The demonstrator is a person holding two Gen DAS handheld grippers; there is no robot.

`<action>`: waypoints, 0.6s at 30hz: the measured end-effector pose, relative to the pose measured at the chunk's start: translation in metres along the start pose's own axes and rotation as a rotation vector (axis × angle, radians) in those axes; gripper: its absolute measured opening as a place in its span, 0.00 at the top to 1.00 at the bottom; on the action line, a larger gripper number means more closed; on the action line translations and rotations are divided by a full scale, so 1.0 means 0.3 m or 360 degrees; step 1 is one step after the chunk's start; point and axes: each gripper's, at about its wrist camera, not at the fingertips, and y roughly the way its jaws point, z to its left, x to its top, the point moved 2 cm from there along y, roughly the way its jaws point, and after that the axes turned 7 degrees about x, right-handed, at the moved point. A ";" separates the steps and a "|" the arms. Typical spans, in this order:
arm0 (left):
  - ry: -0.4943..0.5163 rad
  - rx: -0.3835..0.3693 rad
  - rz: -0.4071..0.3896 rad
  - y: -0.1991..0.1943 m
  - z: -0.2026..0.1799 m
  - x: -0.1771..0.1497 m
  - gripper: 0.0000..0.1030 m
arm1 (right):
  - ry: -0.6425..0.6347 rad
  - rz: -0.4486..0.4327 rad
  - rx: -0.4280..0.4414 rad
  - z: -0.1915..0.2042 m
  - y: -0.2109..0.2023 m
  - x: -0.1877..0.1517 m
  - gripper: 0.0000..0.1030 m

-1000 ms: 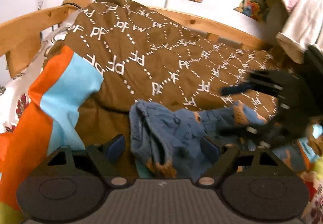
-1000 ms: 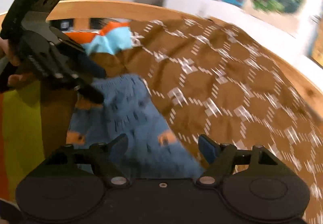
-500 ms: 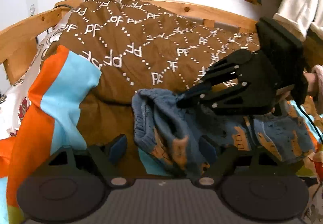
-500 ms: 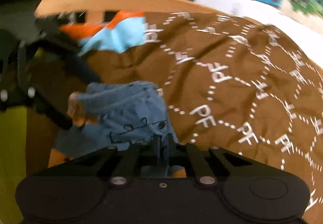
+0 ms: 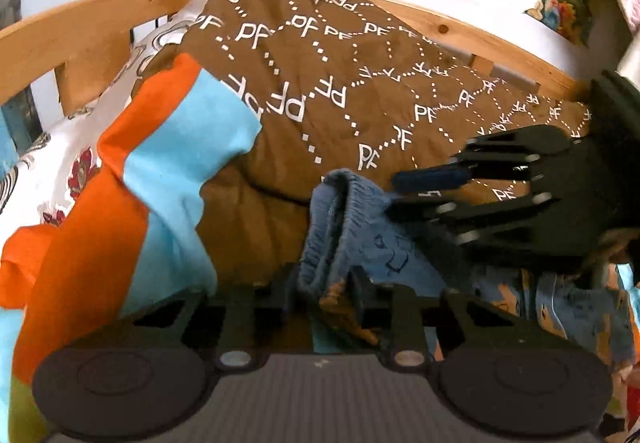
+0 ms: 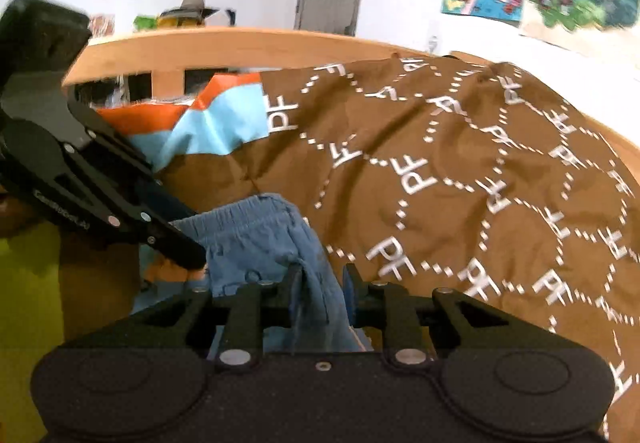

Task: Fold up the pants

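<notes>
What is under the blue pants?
The blue pants lie bunched on the brown blanket, pinched by the left gripper and the right gripper. Beneath them, only blanket shows at the edges; anything directly underneath is covered.

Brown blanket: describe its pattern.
The brown blanket carries white dotted hexagon outlines with white "PF" letters, clearest in the right wrist view.

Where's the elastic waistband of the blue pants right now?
Low centre in both wrist views, the blue printed pants' waistband bunches against the brown PF-print blanket, between both grippers.
</notes>
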 end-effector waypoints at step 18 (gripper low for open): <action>-0.0203 -0.0085 -0.0020 0.010 0.028 -0.002 0.56 | 0.0633 0.0172 -0.0444 0.103 -0.406 -0.279 0.09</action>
